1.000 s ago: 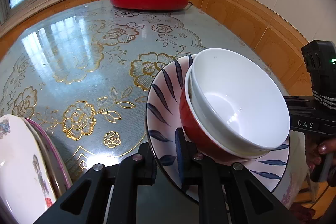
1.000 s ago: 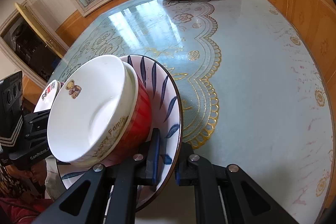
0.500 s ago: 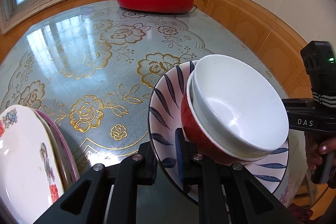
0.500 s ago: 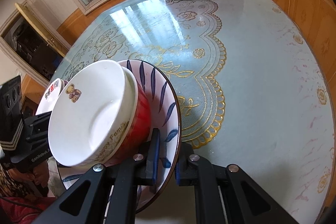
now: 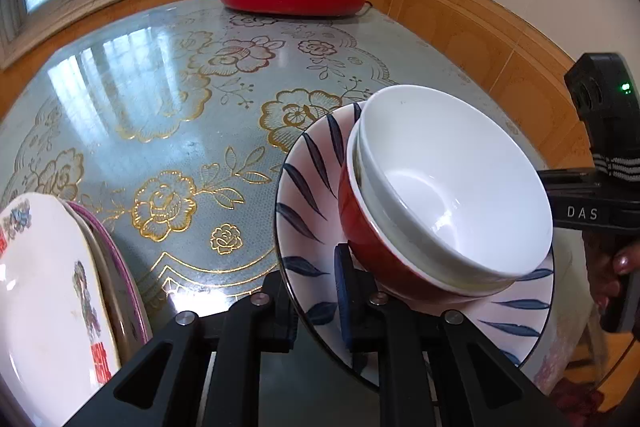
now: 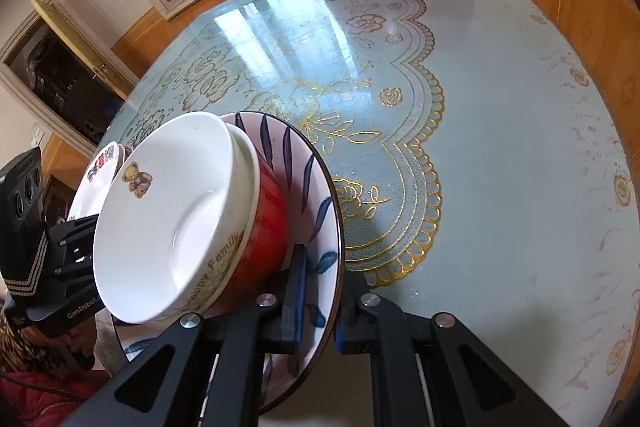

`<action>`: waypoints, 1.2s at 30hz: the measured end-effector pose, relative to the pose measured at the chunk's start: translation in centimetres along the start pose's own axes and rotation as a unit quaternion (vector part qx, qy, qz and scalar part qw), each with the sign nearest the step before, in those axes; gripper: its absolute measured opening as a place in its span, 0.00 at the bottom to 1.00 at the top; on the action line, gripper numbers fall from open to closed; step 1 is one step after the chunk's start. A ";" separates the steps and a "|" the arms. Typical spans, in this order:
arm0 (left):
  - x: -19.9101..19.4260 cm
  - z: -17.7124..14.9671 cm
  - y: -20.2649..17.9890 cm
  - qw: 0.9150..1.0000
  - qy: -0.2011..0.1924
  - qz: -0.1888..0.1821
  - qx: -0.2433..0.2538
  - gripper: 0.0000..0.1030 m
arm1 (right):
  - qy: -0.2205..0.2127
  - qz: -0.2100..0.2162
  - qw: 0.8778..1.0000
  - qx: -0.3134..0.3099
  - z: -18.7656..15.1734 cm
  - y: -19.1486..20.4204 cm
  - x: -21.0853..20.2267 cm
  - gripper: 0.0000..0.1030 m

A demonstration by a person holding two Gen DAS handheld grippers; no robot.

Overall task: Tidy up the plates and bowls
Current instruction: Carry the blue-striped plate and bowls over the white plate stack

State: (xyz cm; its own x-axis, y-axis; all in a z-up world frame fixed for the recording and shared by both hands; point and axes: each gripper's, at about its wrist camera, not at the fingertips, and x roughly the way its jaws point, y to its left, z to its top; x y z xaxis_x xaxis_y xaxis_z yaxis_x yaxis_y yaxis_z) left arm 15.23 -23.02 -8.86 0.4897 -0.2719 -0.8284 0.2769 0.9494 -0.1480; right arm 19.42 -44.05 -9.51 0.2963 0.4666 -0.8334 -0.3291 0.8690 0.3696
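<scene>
the leaf-patterned plate is held tilted above the table — red bowl and white bowl nested on it. left gripper and right gripper each clamp its rim from opposite sides.

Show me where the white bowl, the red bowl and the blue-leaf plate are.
white bowl [image 5: 452,183], left wrist view, inner wall.
red bowl [image 6: 266,227], right wrist view, outer side.
blue-leaf plate [image 5: 308,187], left wrist view, bare rim.
</scene>
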 end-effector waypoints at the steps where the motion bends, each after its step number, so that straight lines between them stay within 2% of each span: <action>1: 0.0 0.0 -0.1 1.000 0.001 0.001 -0.001 0.14 | 0.000 -0.001 1.000 0.002 0.0 0.0 0.0 0.10; 10: -1.9 0.3 0.2 0.999 -0.034 0.012 -0.014 0.12 | -0.013 0.001 1.000 -0.014 -0.2 1.2 -1.0 0.10; 21: -4.2 0.7 1.3 0.998 -0.052 0.017 -0.035 0.12 | -0.029 0.002 0.999 -0.033 1.4 3.3 -2.0 0.10; 30: -7.6 1.6 3.8 0.994 -0.086 0.029 -0.060 0.12 | -0.038 0.014 0.997 -0.068 3.9 7.0 -2.7 0.10; 36: -9.9 1.0 6.7 0.991 -0.102 0.042 -0.078 0.12 | -0.043 0.023 0.994 -0.099 5.7 10.6 -2.3 0.10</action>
State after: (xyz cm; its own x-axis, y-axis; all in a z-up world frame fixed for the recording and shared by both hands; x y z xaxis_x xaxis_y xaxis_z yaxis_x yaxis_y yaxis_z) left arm 13.08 -14.18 -1.13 0.6665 -0.2011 -0.7178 0.1036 0.9786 -0.1780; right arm 20.39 -34.93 -1.30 0.3486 0.5253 -0.7762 -0.5123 0.8003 0.3115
